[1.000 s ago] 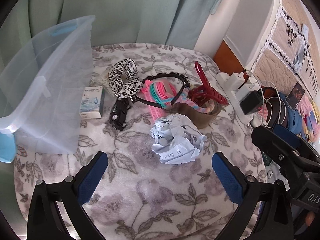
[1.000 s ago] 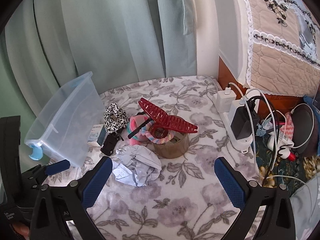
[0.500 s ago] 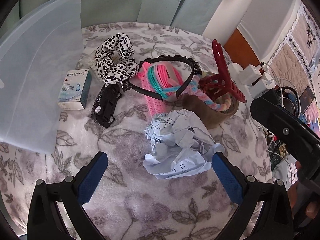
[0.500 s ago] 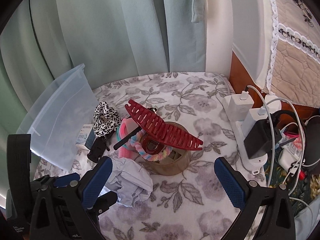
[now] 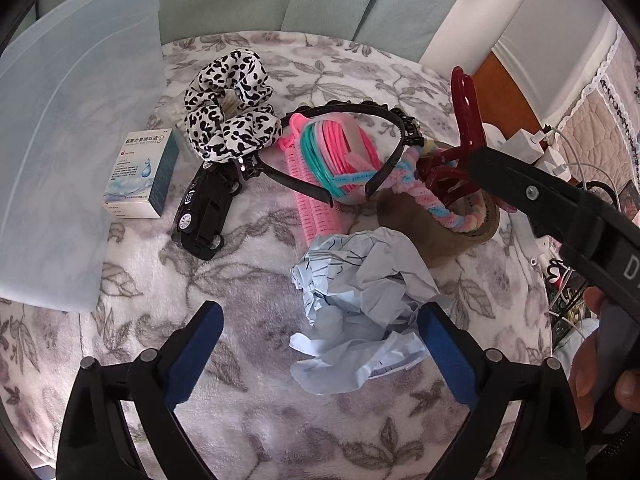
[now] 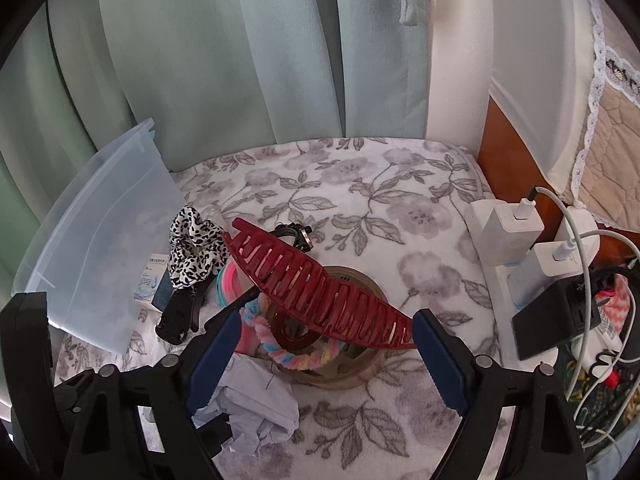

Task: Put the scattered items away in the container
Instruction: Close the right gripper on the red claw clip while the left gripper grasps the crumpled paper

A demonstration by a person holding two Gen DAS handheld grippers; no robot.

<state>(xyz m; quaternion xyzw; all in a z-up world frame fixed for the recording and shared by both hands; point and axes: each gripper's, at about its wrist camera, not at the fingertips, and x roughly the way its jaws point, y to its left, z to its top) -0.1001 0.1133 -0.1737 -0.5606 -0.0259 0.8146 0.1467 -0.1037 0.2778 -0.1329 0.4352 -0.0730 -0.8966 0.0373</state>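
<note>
A crumpled pale-blue paper ball [image 5: 360, 300] lies on the floral blanket, between the open fingers of my left gripper [image 5: 320, 344]. Behind it lie a leopard scrunchie [image 5: 228, 108], a small eye-drop box [image 5: 140, 174], a black toy car [image 5: 206, 216], a black headband [image 5: 348, 112], pink hair rollers and bands [image 5: 340, 152], and a brown tape roll [image 5: 440, 232] with a pastel twisted hair tie on it. A big red claw clip [image 6: 320, 292] rests on the tape roll, just in front of my open right gripper [image 6: 324, 356]. The clear plastic container [image 5: 68, 128] stands at the left.
A white power strip with chargers and cables [image 6: 532, 256] runs along the right edge of the blanket. Green curtains [image 6: 240, 60] hang behind. The right gripper's black arm [image 5: 560, 216] crosses the right side of the left wrist view.
Both grippers have moved forward and down. The left one now straddles the paper ball; the right one has closed in on the red claw clip. Both stay open.
</note>
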